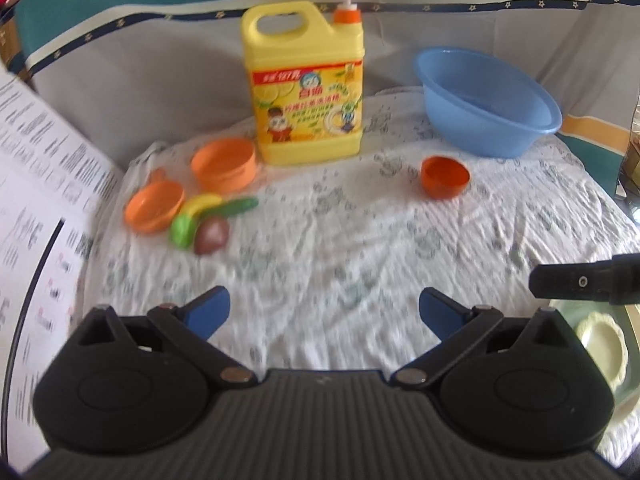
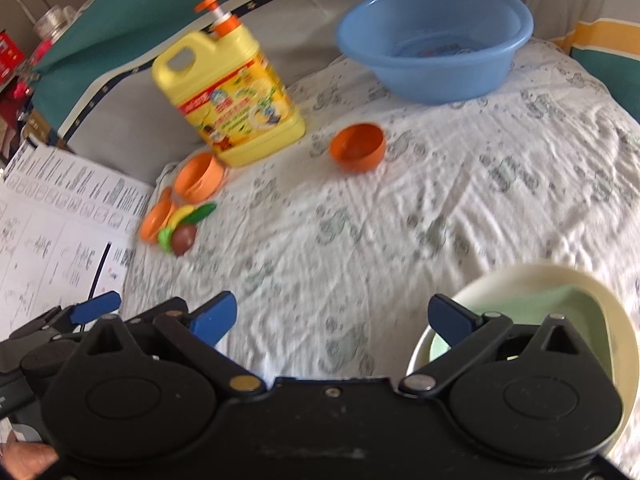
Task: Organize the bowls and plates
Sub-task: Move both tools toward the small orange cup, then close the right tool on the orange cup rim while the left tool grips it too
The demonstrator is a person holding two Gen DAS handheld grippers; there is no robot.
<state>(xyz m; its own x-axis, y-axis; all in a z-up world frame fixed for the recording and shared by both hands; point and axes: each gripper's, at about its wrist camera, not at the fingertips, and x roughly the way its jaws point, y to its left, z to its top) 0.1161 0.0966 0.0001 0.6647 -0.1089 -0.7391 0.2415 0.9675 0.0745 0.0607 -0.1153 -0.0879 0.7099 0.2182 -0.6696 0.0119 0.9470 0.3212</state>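
Observation:
My left gripper [image 1: 324,314] is open and holds nothing, low over the printed cloth. A small orange bowl [image 1: 444,176] stands ahead to the right. At the far left a bigger orange bowl [image 1: 224,164] lies tilted beside an orange plate [image 1: 154,208]. My right gripper [image 2: 332,318] is open too, with nothing between its blue pads. Its right finger hangs over a cream bowl [image 2: 540,272] holding a pale green dish [image 2: 568,308]. In the right wrist view the orange bowl [image 2: 358,148] is straight ahead.
A yellow detergent bottle [image 1: 304,88] with an orange pump stands at the back. A blue basin [image 1: 488,100] sits at the back right. Toy food [image 1: 208,220] lies by the orange plate. A printed paper sheet [image 1: 40,200] covers the left side. A hand [image 2: 24,456] shows at bottom left.

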